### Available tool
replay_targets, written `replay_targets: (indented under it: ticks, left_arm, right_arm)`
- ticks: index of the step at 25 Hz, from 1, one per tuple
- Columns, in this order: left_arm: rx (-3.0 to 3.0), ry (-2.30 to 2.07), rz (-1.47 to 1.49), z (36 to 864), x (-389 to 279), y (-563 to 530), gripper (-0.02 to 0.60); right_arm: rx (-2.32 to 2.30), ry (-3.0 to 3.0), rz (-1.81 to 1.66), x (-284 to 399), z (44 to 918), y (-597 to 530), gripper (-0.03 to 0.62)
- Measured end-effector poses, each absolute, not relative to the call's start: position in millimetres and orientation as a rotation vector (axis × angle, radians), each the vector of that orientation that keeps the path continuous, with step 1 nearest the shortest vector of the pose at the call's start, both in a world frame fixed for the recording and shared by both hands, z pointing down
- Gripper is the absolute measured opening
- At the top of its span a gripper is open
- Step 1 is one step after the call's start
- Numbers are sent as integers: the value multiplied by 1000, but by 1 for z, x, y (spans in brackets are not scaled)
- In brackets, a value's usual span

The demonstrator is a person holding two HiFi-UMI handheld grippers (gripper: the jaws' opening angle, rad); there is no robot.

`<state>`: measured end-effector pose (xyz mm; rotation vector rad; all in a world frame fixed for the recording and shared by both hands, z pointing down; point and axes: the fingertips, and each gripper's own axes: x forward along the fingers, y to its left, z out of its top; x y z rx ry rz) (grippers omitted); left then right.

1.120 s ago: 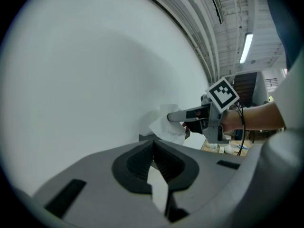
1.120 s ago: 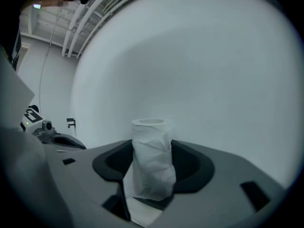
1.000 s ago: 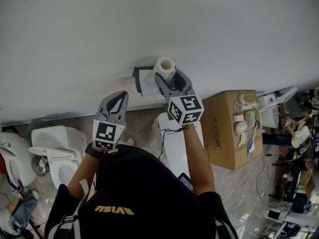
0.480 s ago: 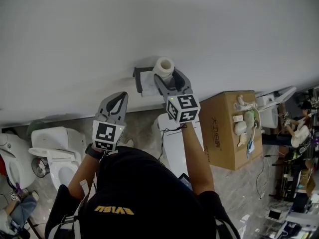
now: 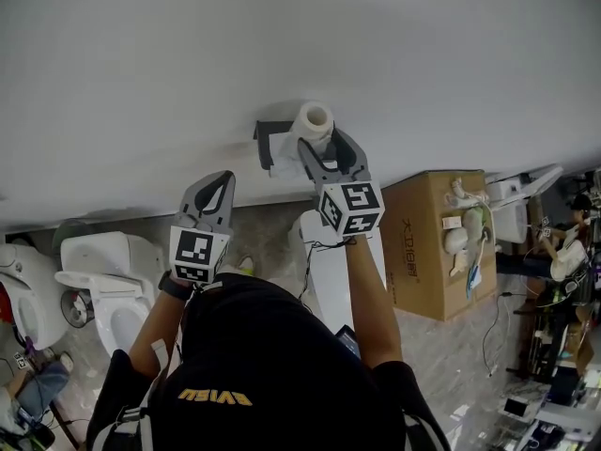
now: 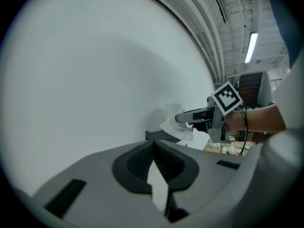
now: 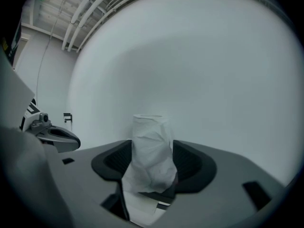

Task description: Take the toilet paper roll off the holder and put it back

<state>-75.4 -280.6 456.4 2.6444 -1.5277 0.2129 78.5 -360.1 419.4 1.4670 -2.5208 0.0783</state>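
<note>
White and crumpled, the toilet paper roll (image 5: pixel 313 118) (image 7: pixel 151 129) (image 6: pixel 173 112) is standing upright against the far wall (image 5: pixel 300 36), at the right end of the dark holder (image 5: pixel 268 139) (image 6: pixel 161 136). Whether it is sitting on the holder's peg cannot be made out. A loose sheet of paper (image 5: pixel 286 156) is hanging just below the holder.

The right gripper (image 5: pixel 319 144) (image 7: pixel 152 151) is reaching out nearly level to the wall and is gripping the roll. Its jaws are standing about half apart, one on each side of the roll, with the ribbed pads (image 7: pixel 190 161) pressing into the soft paper so that the roll is bulging between them. The marker cube (image 5: pixel 349 207) is riding on the near end of this gripper, above the person's forearm (image 5: pixel 371 289).

The left gripper (image 5: pixel 223 178) (image 6: pixel 153 144) is hovering to the left of the holder, apart from it and nearer the person, pointing at the bare wall. Its jaws are lying together at the tips and are holding nothing.

Down on the floor, a cardboard box (image 5: pixel 432 252) with small things on top is standing to the right, and a white toilet (image 5: pixel 108 280) is sitting to the left. The person's black shirt (image 5: pixel 254 365) is filling the near edge of the head view.
</note>
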Motion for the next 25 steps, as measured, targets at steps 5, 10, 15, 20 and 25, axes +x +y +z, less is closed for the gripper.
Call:
replay_targets:
  ticks: [5,10,15,20,25]
  left_arm:
    - [2653,-1522,216,455,-70,-278,11]
    - [2679,-1490,200,449,-58,-274,11]
    - [2684,-1477,189,448,-54,-272,11]
    - [2683,-1475,183,448,-51,-268,11]
    - [2674,-1482,179,447,-53,-267,11]
  right_arm:
    - [1476,-2523,78,84,417,-350,261]
    - [1501,-2520,91,93,417,-339,261]
    - [1516,-2513,91,99,416,-329,258]
    - [1527,-2507,90,105,413,-316,253]
    - [1533,-2507,81,110,406,-305,247]
